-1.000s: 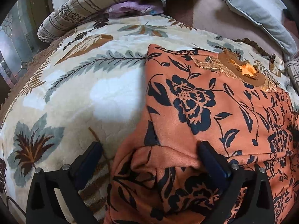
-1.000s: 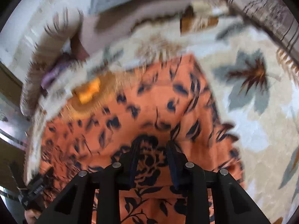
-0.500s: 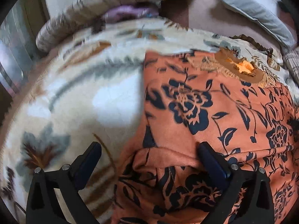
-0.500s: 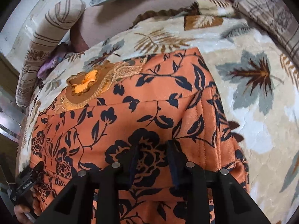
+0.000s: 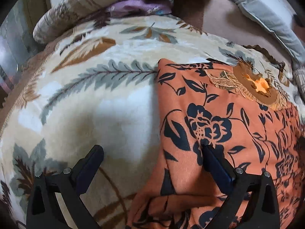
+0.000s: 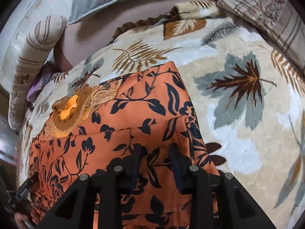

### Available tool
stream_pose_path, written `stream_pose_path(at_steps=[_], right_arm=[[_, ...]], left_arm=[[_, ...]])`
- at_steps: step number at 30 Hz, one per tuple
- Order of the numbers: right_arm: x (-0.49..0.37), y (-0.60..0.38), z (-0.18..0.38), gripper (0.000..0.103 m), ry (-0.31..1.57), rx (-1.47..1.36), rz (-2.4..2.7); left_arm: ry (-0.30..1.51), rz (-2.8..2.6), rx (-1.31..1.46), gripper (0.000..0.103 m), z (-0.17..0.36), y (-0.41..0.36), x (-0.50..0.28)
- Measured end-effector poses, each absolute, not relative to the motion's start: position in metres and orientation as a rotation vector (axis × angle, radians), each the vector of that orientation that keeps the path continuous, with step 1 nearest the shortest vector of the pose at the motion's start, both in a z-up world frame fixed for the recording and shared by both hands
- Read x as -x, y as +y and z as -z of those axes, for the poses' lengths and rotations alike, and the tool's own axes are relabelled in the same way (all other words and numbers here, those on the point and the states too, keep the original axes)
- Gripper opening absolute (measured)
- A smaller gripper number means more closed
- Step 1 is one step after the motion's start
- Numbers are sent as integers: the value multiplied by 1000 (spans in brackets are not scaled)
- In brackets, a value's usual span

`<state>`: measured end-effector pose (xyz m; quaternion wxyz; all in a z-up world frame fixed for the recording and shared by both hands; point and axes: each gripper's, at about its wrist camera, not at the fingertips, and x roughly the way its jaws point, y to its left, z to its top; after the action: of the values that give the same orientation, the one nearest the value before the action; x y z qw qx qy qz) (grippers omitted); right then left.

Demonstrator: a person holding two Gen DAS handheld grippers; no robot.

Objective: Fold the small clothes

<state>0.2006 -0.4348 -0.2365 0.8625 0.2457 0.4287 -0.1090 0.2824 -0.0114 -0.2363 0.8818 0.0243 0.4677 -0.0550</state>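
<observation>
An orange garment with black flowers (image 5: 219,118) lies spread on a leaf-patterned blanket (image 5: 95,95); its embroidered neckline (image 5: 255,84) points to the far side. My left gripper (image 5: 152,150) is open over the garment's left edge, its right finger (image 5: 213,160) on the cloth and its left finger (image 5: 91,160) over the blanket. In the right wrist view the garment (image 6: 133,114) shows a folded layer near me. My right gripper (image 6: 155,148) has its jaws a narrow gap apart with cloth between them; whether it grips the cloth I cannot tell.
Striped bolster pillows (image 5: 114,3) and a grey pillow (image 5: 266,19) line the far side of the bed. A purple cloth (image 5: 137,7) is tucked under the bolster. Another striped pillow (image 6: 266,9) lies at the far right.
The left gripper has moved forward over the garment, and the near fold has slid lower in its view. The right wrist view has steadied after blur, with the garment nearer.
</observation>
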Motion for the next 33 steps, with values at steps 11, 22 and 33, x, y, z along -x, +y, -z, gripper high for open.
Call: stream_pose_path(at_steps=[11,22,33], right_arm=[[-205,-338,230,34,906,-398,-219],[-204,-407,214,34,861,-515,-40],[-206,-449,228,36,858,-586,120]], left_arm=[[919,328,-120,103,224,-49,-246],[906,242,-60,103,217,-17,-260],[965,186,-49,103,232,-11,-275]])
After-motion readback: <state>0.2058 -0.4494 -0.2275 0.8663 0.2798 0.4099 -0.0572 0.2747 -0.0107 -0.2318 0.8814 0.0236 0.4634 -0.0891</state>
